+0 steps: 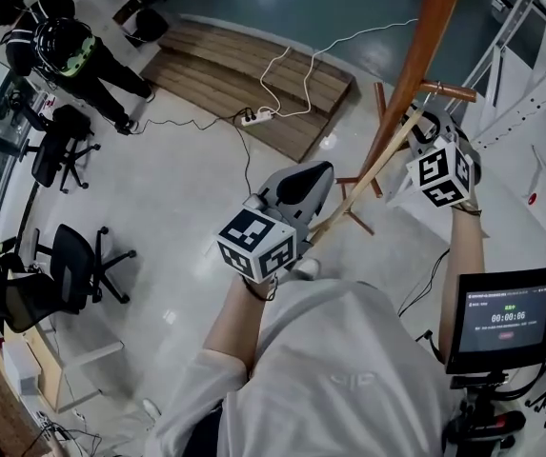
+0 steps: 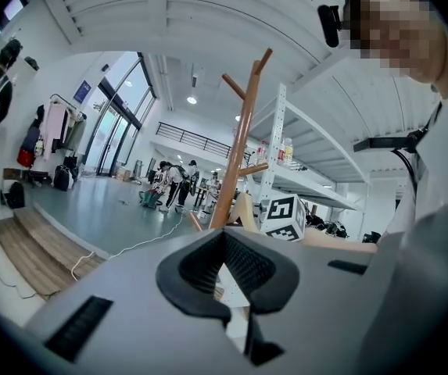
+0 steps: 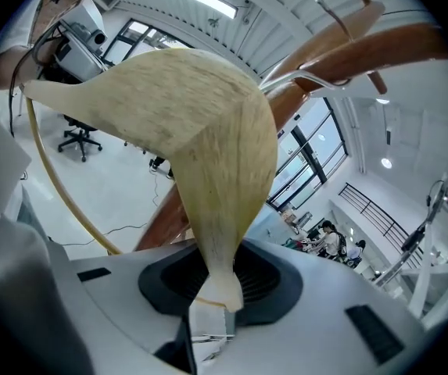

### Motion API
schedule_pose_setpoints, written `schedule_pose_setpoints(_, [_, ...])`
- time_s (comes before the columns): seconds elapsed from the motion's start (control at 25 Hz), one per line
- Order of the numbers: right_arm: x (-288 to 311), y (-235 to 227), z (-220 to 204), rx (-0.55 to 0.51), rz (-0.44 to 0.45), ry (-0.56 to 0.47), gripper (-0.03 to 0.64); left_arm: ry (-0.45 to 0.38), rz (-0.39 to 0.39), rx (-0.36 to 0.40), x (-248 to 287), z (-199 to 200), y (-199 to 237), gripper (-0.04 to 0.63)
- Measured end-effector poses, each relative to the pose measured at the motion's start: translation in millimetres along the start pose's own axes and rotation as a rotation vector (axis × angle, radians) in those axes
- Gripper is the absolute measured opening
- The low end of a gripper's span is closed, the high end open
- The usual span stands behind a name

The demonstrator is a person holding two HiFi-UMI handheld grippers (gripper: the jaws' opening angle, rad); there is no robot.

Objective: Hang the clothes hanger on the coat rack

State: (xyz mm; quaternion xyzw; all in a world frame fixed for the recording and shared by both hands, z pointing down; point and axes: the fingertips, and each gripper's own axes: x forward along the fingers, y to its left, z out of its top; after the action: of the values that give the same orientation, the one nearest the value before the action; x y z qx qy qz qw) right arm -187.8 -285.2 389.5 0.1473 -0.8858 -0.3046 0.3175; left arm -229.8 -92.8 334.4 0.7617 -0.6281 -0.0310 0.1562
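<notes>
A pale wooden hanger (image 1: 368, 174) slants up to the right against the brown coat rack (image 1: 425, 36). My right gripper (image 1: 425, 131) is shut on one arm of it. In the right gripper view the hanger (image 3: 208, 131) fills the middle, its arm end pinched in my right gripper (image 3: 216, 287). Its metal hook (image 3: 302, 80) lies close by the rack's pegs (image 3: 349, 49); whether it rests on one I cannot tell. My left gripper (image 1: 315, 174) sits beside the hanger's lower end. My left gripper (image 2: 231, 264) shows a narrow slit between its jaws with nothing in it, facing the rack (image 2: 239, 147).
Office chairs (image 1: 82, 265) stand at the left and a person (image 1: 72, 50) at the far left. A wooden platform (image 1: 244, 79) with a power strip (image 1: 258, 115) lies beyond. White shelving (image 1: 539, 55) is at the right, a monitor (image 1: 506, 322) below it.
</notes>
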Motion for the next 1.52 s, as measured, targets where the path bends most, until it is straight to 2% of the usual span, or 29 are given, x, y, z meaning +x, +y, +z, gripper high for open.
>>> schedule_pose_setpoints(0.28, [3, -4, -15, -0.009, -0.028, 0.050, 0.098, -0.008, 0.018, -0.005, -5, 2, 5, 0.002])
schedule_pose_setpoints(0.4, [-1, -7, -16, 0.043, -0.012, 0.023, 0.098, -0.007, 0.019, -0.005, -6, 1, 5, 0.002])
schedule_pose_setpoints(0.6, [-9, -11, -19, 0.058, -0.018, -0.005, 0.102, -0.003, 0.015, -0.009, -4, -2, 4, 0.002])
schedule_pose_setpoints(0.72, [-13, -14, -17, 0.076, -0.015, -0.052, 0.132, 0.002, 0.006, -0.008, 0, -4, 3, 0.002])
schedule_pose_setpoints(0.76, [-16, -15, -14, 0.081, -0.007, -0.070, 0.169, 0.003, 0.003, -0.008, 2, -4, 2, 0.002])
schedule_pose_setpoints(0.8, [-19, -16, -12, 0.084, 0.000, -0.083, 0.178, 0.005, 0.000, -0.008, 3, -5, 1, 0.002])
schedule_pose_setpoints(1.04, [-38, -19, -8, 0.060, 0.013, -0.115, 0.178, 0.013, -0.022, -0.008, 13, -10, -5, 0.002])
schedule_pose_setpoints(1.24, [-57, -13, -12, 0.047, 0.003, -0.103, 0.178, 0.010, -0.060, -0.001, 19, -9, -17, 0.002])
schedule_pose_setpoints(1.4, [-94, -4, 2, 0.095, -0.071, -0.130, 0.178, 0.011, -0.133, 0.016, 8, -6, -37, 0.002])
schedule_pose_setpoints(1.52, [-111, -5, -13, 0.135, -0.124, -0.139, 0.176, 0.024, -0.181, 0.024, 23, -15, -51, 0.002])
